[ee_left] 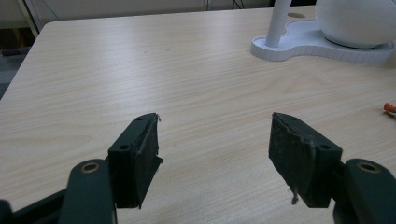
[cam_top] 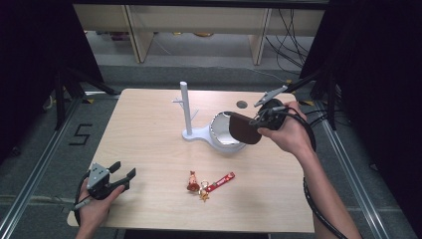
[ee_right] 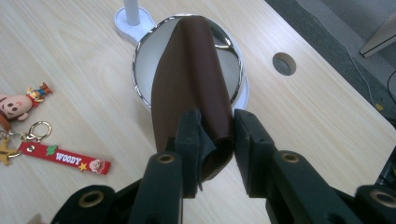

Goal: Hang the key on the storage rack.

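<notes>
My right gripper (cam_top: 259, 121) is shut on a folded brown leather piece (cam_top: 244, 128), held over the round chrome-rimmed bowl (cam_top: 222, 130) of a white stand. In the right gripper view the brown leather piece (ee_right: 190, 84) rises from between the jaws and covers much of the bowl (ee_right: 144, 60). A white post with short pegs (cam_top: 185, 107) stands on the same base. My left gripper (cam_top: 122, 175) rests open at the table's near left corner; its pads (ee_left: 140, 154) have nothing between them.
Keychains lie at the front middle: a small cartoon figure (cam_top: 192, 181) and a red strap tag (cam_top: 220, 181), also the red strap tag (ee_right: 65, 157) in the right gripper view. A round cable hole (cam_top: 242, 104) sits at the back right. The table's right edge is near my right hand.
</notes>
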